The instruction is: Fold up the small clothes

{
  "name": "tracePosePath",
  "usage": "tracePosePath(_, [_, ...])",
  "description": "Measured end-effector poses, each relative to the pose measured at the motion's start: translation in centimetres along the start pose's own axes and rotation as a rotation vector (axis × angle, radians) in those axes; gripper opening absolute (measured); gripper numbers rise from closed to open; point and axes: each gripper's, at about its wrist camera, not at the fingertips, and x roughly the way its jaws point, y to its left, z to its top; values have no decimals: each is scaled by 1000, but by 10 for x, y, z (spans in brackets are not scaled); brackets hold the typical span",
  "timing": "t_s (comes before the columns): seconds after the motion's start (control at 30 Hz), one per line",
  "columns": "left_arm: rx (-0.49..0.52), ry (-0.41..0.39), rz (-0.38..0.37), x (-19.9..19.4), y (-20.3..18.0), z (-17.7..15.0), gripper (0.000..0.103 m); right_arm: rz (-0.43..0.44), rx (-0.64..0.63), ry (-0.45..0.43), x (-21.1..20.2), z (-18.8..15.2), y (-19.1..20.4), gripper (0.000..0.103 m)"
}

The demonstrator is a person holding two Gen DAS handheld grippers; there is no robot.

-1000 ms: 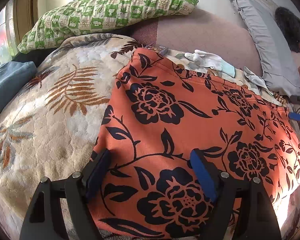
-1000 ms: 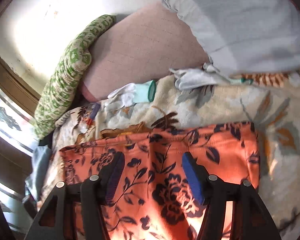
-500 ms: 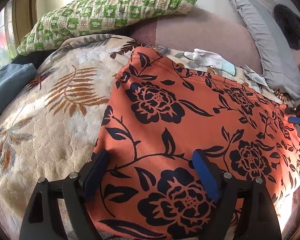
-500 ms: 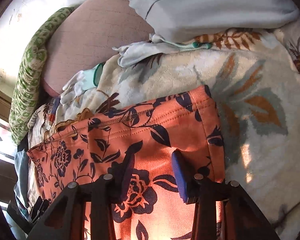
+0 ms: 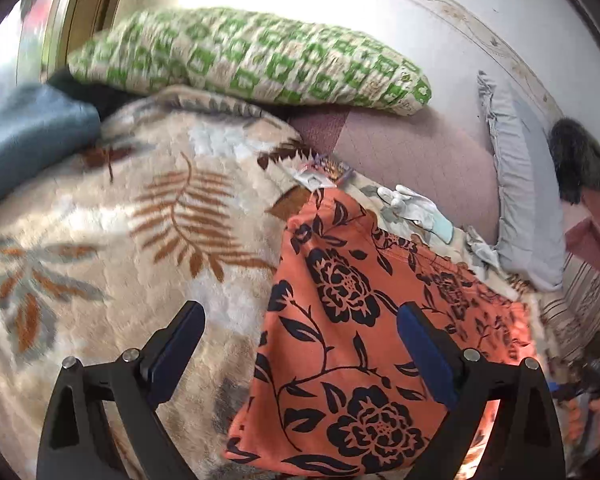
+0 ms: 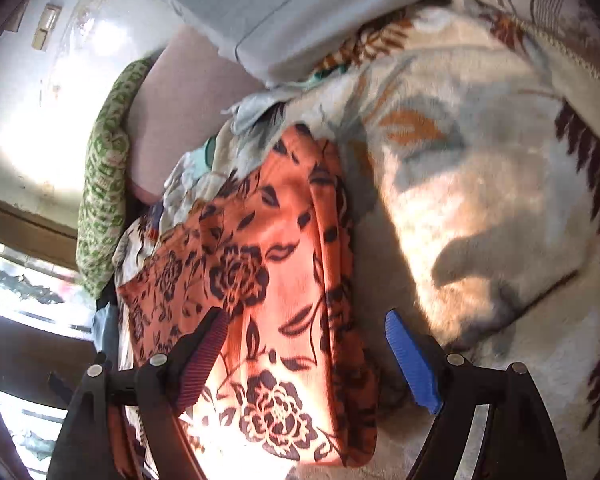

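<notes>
My left tool (image 5: 300, 344) has its jaws wide and opening further, clamped on nothing; the orange floral garment (image 5: 360, 320) lies below it, its left edge running between the fingers toward twelve o'clock, with bare leaf-print blanket (image 5: 120, 240) under the nine o'clock finger. My right tool (image 6: 308, 344) is also opening and grips nothing, though the same garment (image 6: 260, 264) sits between its fingers, its folded edge climbing to twelve o'clock. The cloth looks folded over once and flat on the bed, so I judge one fold is just laid. Next I need a fresh hold on an end or corner to fold it across, pinching all layers. White gloves (image 5: 416, 208) lie at one o'clock, the green pillow (image 5: 252, 60) beyond.
</notes>
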Motion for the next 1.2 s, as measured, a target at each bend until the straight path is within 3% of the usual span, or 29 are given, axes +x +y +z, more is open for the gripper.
tracePosePath(0.07, [-106,49,-78,12,12,6,97,64,-15,30,8,-8,-1,84])
tracePosePath(0.13, [-149,112,-139,28,14,12,97,87,-21,46,17,-9,-2,84])
tracePosePath(0.23, [-170,185,-118,51,14,16,96,125,-7,58,30,-11,-6,85])
tracePosePath(0.3, [-225,311,-169,71,18,9,91,157,-1,52,32,-10,-8,85])
tracePosePath(0.4, [-201,319,-179,71,15,5,85,216,31,58,33,-11,-11,85])
tracePosePath(0.47, [-218,339,-177,73,17,5,76,252,28,69,31,-10,-10,85])
tracePosePath(0.5, [-220,348,-163,75,17,5,57,239,8,76,32,-10,-8,85])
tracePosePath(0.53, [-201,372,-115,80,17,5,20,211,-5,91,38,-9,-7,85])
tracePosePath(0.57, [-187,400,-89,84,17,6,17,197,-2,105,41,-9,-9,85])
tracePosePath(0.63, [-152,405,-63,83,11,8,14,163,-26,110,44,-7,-4,81])
tracePosePath(0.73, [-46,395,45,77,-14,12,12,24,-68,169,55,-7,8,33])
tracePosePath(0.83, [6,351,89,58,-38,22,12,-28,-98,173,53,-6,23,27])
tracePosePath(1.03, [96,219,67,-29,-82,43,12,24,-172,111,-4,-6,69,25])
tracePosePath(1.2, [115,175,38,-106,-87,13,12,50,-236,68,-67,-31,98,25])
